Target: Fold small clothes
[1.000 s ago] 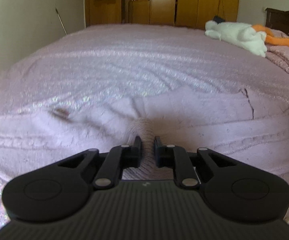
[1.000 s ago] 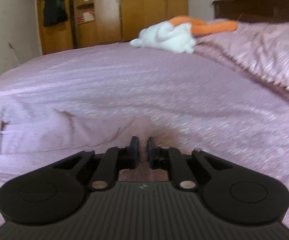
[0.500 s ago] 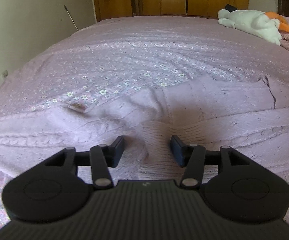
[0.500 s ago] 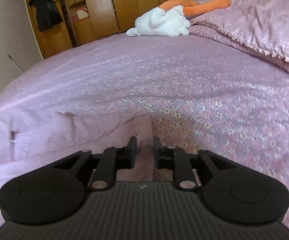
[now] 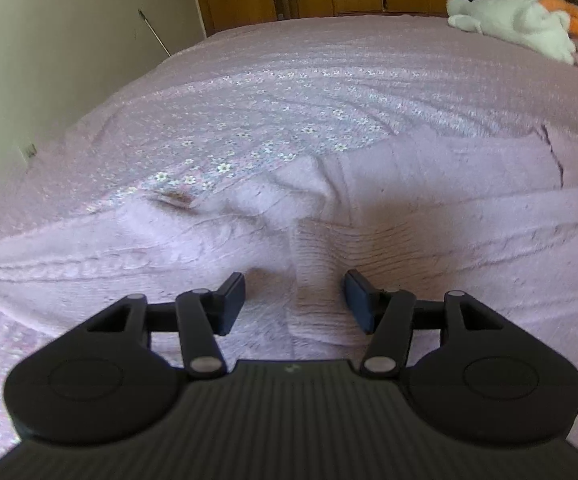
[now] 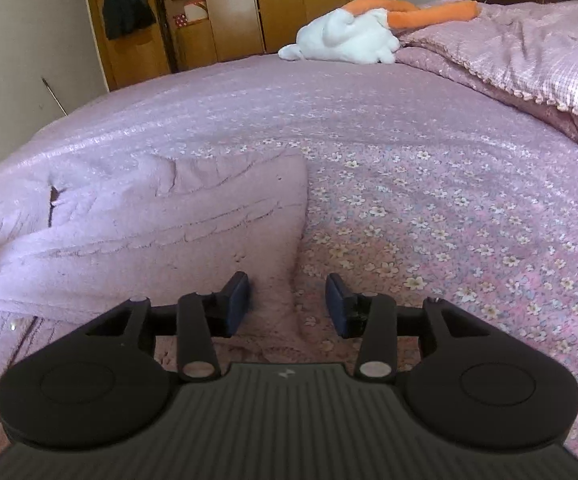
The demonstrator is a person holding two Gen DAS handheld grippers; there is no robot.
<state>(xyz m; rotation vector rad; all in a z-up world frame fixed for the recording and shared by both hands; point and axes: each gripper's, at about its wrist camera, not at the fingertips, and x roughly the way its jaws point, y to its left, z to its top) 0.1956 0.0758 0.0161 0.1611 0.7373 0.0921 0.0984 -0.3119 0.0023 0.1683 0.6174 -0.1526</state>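
Lilac knit garment (image 5: 429, 216) on floral bedspread (image 6: 429, 184), plush toy (image 6: 345, 40) beyond

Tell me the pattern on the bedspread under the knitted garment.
Pink bedspread printed with small white flowers, clearest in the right wrist view.

I see one garment, a pale lilac knitted sweater (image 5: 429, 200), lying flat on the bed. Its colour is almost the same as the sheet under it. The knit shows cable lines running across it, and a ribbed band (image 5: 317, 280) comes toward my left camera. A small dark opening is near its far edge. From my right camera the sweater (image 6: 169, 220) ends in a straight folded edge, a little raised.
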